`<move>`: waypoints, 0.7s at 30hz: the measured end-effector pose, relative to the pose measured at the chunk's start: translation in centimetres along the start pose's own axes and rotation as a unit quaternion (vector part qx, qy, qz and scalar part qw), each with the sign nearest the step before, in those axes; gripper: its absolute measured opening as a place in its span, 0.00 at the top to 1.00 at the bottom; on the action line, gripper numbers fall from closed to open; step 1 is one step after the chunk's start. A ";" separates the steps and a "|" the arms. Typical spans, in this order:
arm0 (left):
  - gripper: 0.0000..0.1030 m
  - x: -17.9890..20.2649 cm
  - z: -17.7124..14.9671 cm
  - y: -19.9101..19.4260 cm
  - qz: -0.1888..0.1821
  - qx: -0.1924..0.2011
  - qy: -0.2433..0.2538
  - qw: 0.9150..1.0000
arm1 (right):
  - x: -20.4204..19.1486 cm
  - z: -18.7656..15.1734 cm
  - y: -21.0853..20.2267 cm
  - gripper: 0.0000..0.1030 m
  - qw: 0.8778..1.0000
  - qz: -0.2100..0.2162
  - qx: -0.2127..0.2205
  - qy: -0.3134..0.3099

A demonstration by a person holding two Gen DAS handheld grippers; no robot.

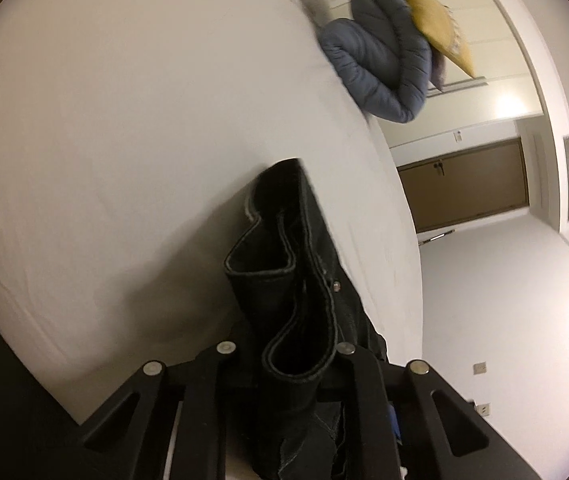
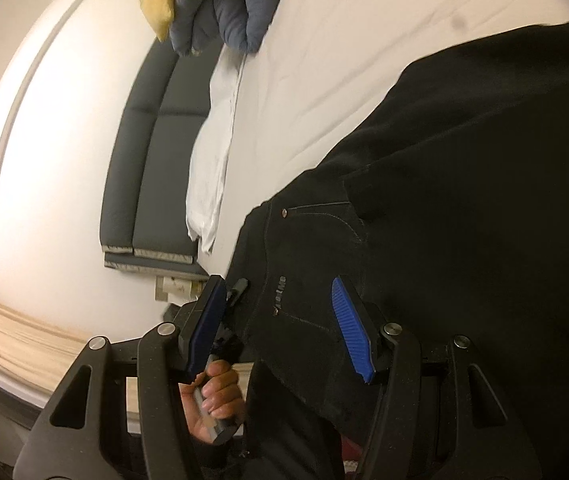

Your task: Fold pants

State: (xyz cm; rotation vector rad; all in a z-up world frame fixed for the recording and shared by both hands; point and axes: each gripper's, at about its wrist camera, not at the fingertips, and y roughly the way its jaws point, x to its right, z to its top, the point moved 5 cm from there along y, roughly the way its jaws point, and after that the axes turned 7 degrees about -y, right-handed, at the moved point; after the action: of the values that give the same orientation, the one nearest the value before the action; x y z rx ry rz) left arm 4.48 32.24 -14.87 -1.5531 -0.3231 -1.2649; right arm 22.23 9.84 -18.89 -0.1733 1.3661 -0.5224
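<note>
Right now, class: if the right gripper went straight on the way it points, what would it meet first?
Most likely the black pants: their fabric already lies between the open jaws of the right gripper and fills the line ahead, though depth is unclear.

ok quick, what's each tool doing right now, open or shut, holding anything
Left tool: shut on the pants, bunched waistband between its fingers.
Right tool: open, pants fabric lying between the blue pads, not clamped.
</note>
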 end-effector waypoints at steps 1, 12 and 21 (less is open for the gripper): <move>0.85 0.7 0.0 0.0 0.001 0.003 0.011 1.000 | 0.3 0.1 0.7 0.47 1.000 -0.006 -0.007 0.003; 0.85 9.1 -2.3 0.0 0.013 0.018 0.158 0.987 | 3.4 0.3 1.1 0.48 0.997 -0.069 0.007 0.046; 0.85 18.7 -12.9 3.9 0.006 -0.037 0.345 0.938 | 2.1 1.5 -6.3 0.42 0.999 -0.018 0.015 0.026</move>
State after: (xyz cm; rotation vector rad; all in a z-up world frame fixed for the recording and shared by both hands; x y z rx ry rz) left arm 7.86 12.80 -3.02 -1.0725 0.1892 -1.7330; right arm 22.25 3.11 -17.79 -0.1603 1.4074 -0.5810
